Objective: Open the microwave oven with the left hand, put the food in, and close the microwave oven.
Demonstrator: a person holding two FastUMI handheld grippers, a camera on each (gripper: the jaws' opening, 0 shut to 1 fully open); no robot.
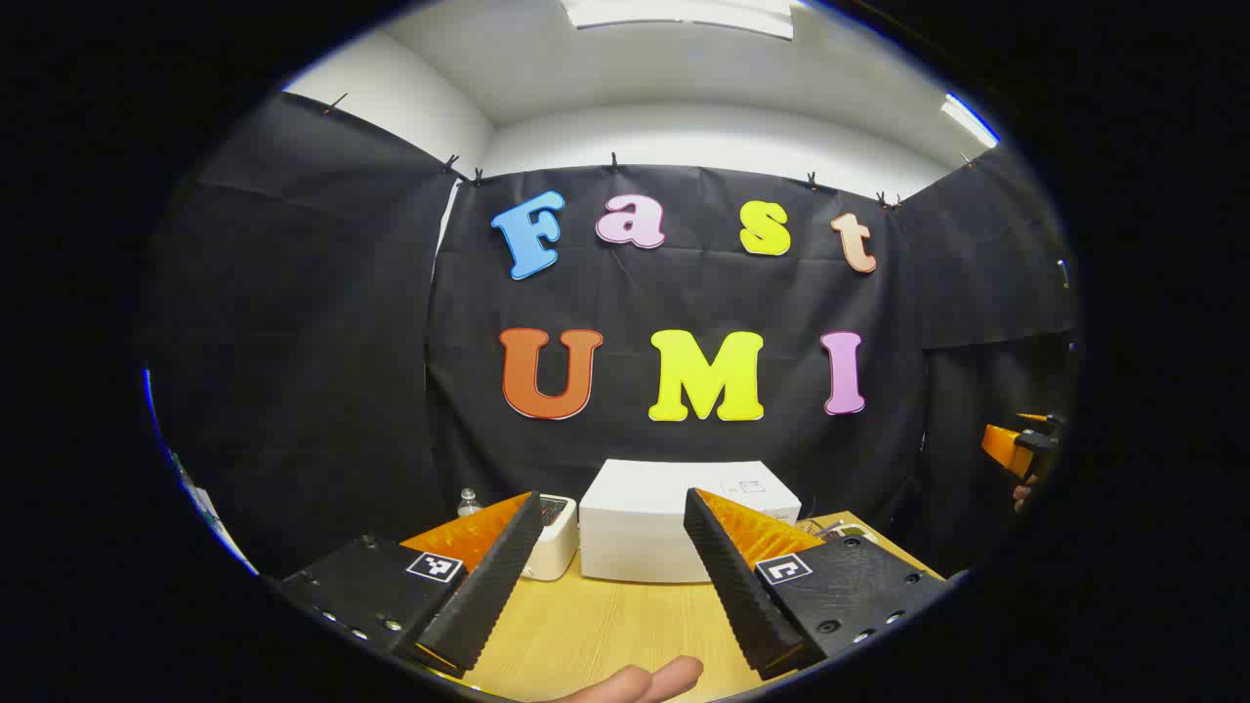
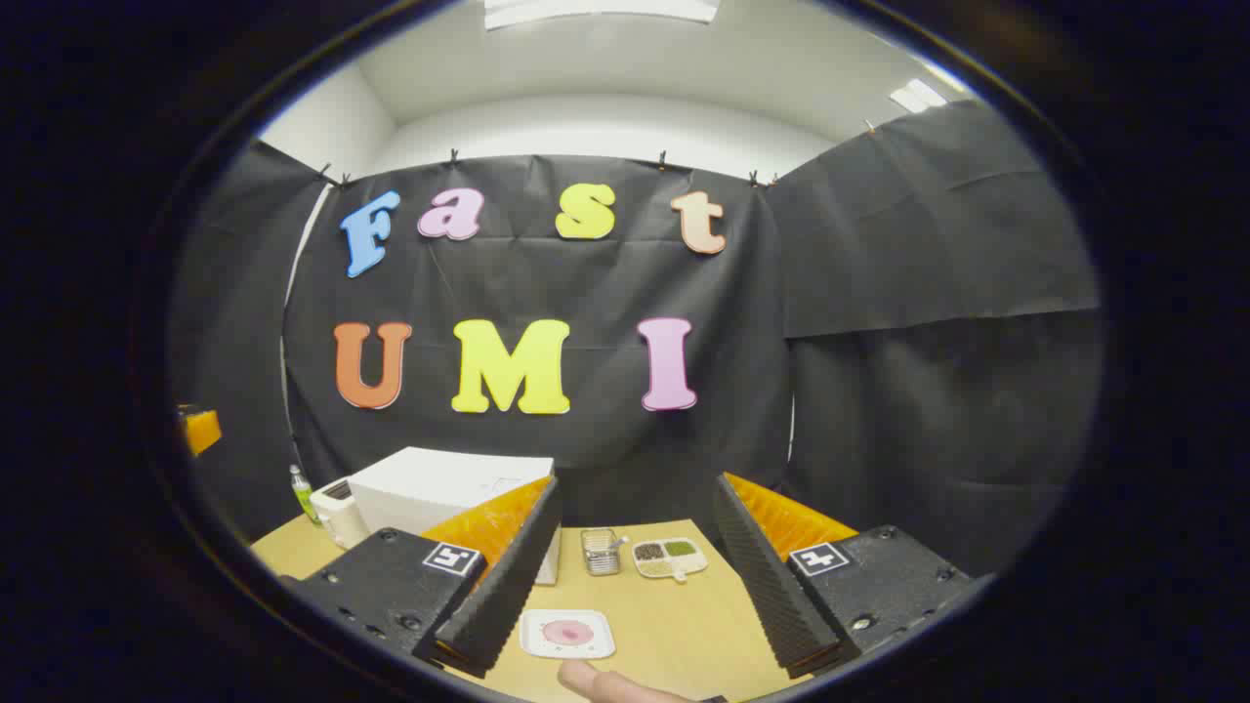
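Observation:
The white box-shaped microwave oven (image 1: pixel 684 522) stands at the back of the wooden table (image 1: pixel 605 625), straight ahead of my left gripper (image 1: pixel 613 498), whose fingers stand open with nothing between them, well short of it. The right gripper view has the microwave oven (image 2: pixel 439 493) at the left. The food, a pink piece on a small white plate (image 2: pixel 568 633), lies on the table just ahead of my right gripper (image 2: pixel 637 483), low between its open fingers. Neither gripper touches anything.
A small white appliance (image 1: pixel 552 532) and a bottle (image 1: pixel 469 503) stand left of the microwave. A metal basket (image 2: pixel 603 550) and a divided dish (image 2: pixel 669 557) lie behind the plate. A person's fingertip (image 1: pixel 635 682) shows at the near edge. Black cloth walls surround the table.

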